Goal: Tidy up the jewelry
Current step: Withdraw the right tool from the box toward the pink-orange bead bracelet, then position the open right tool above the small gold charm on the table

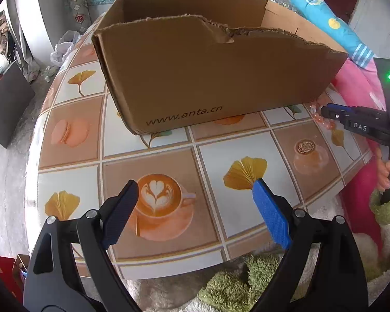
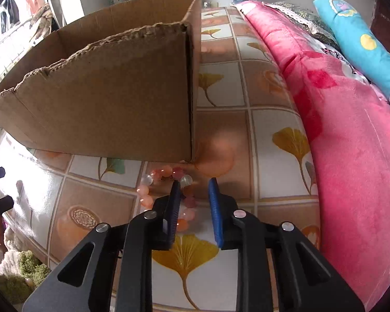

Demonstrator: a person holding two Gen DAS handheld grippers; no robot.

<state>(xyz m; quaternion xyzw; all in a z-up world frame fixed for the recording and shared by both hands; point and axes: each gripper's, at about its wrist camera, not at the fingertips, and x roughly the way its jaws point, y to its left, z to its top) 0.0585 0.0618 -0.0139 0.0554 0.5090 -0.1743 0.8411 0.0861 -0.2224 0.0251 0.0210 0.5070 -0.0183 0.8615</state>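
A bracelet of pink, orange and clear beads (image 2: 153, 182) lies on the patterned tabletop (image 2: 267, 140) just in front of the near right corner of a torn cardboard box (image 2: 111, 109). My right gripper (image 2: 195, 186) is open, low over the table, with the bracelet's right side between its fingers and the left finger (image 2: 174, 200) inside the ring. In the left wrist view the bracelet (image 1: 325, 122) shows at the right beside the right gripper (image 1: 325, 113). My left gripper (image 1: 195, 184) is wide open and empty above the table's front edge.
The box (image 1: 208, 78) is printed www.anta.cn and takes the table's back half. A pink blanket (image 2: 351, 143) and blue pillow (image 2: 358, 44) lie along the table's right side. A green and white fluffy cloth (image 1: 236, 286) lies below the front edge.
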